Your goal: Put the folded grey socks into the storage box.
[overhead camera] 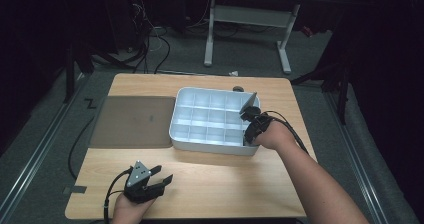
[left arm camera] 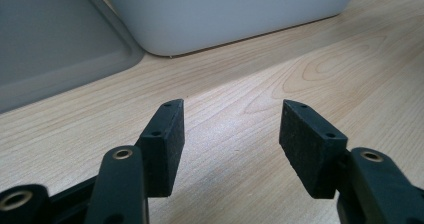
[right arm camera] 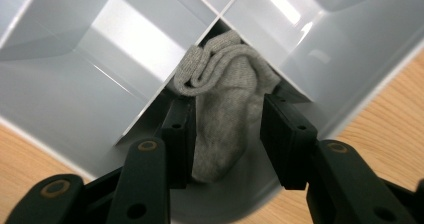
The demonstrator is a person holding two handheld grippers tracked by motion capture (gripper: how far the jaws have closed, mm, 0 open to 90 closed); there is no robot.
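A compartment tray (overhead camera: pixel 200 136) sits on the table (overhead camera: pixel 210 184) toward its right and far side, with a flat mat (overhead camera: pixel 132 121) just to its left. A folded sock (right arm camera: pixel 225 104) lies in the tray's near right corner compartment, between the jaws of the right gripper (right arm camera: pixel 227 129). The left gripper (overhead camera: pixel 161 176) rests at the table's near left edge, well apart from the tray.

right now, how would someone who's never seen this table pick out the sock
Find the white divided tray in the middle of the wooden table. In its near right corner compartment, between the right gripper's open jaws, lies a folded grey sock. It is the one soft thing there; the neighbouring compartments look bare.
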